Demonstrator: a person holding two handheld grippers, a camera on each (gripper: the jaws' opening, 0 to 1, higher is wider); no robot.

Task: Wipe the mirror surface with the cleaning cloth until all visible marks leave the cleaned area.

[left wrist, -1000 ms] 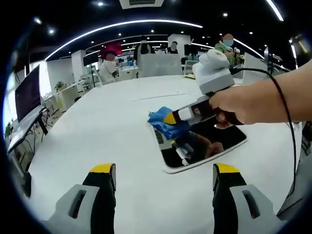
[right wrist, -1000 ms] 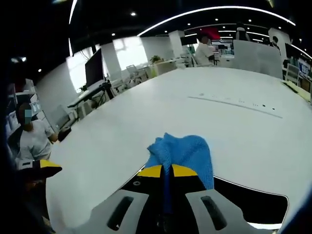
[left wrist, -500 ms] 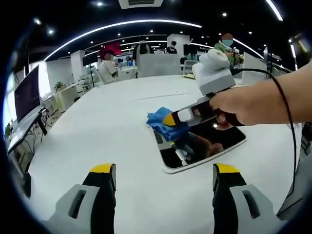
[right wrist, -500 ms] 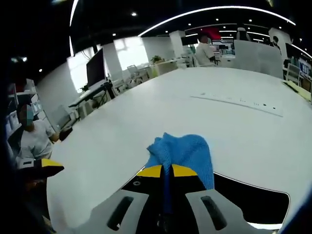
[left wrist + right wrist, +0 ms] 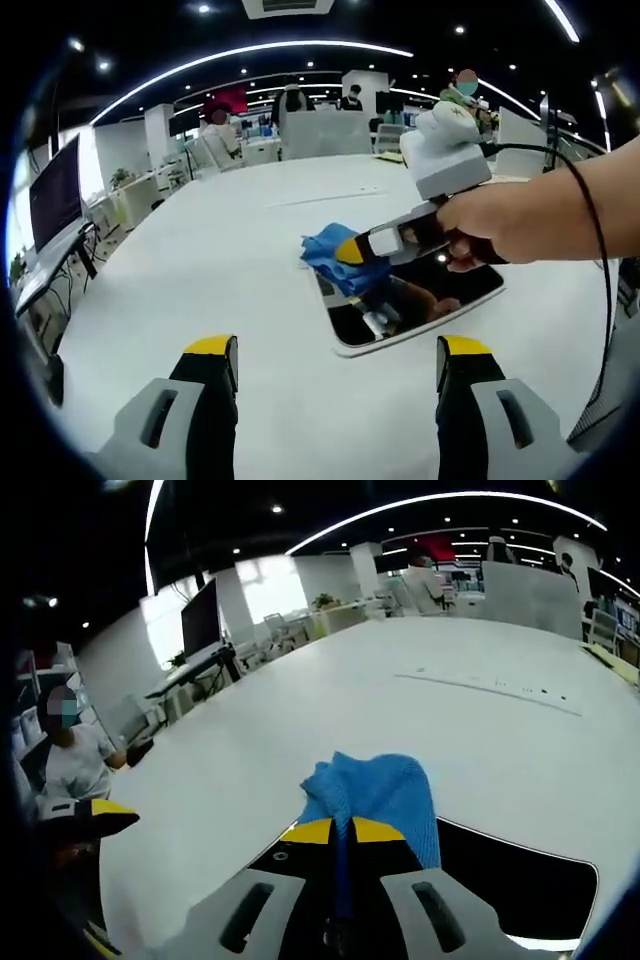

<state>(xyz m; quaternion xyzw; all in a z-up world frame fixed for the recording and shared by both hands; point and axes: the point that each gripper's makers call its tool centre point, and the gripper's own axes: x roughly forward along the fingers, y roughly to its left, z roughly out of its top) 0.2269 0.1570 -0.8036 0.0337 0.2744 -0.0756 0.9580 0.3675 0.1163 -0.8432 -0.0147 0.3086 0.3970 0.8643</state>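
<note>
Wiping is underway: the right gripper (image 5: 352,250), fingers clamped on the blue cloth (image 5: 375,792), works the mirror's (image 5: 440,290) 10 o'clock corner; the rest looks unwiped. Left gripper (image 5: 335,350) hovers wide open, empty, above the table (image 5: 200,270).

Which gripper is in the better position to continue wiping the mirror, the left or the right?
Right. The right gripper is shut on the blue cloth, over the mirror. The left gripper is open, short of it, on the white table.

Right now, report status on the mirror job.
Right tongs shut on blue cloth, at mirror corner. Left tongs open, hovering short. White table unobstructed.
</note>
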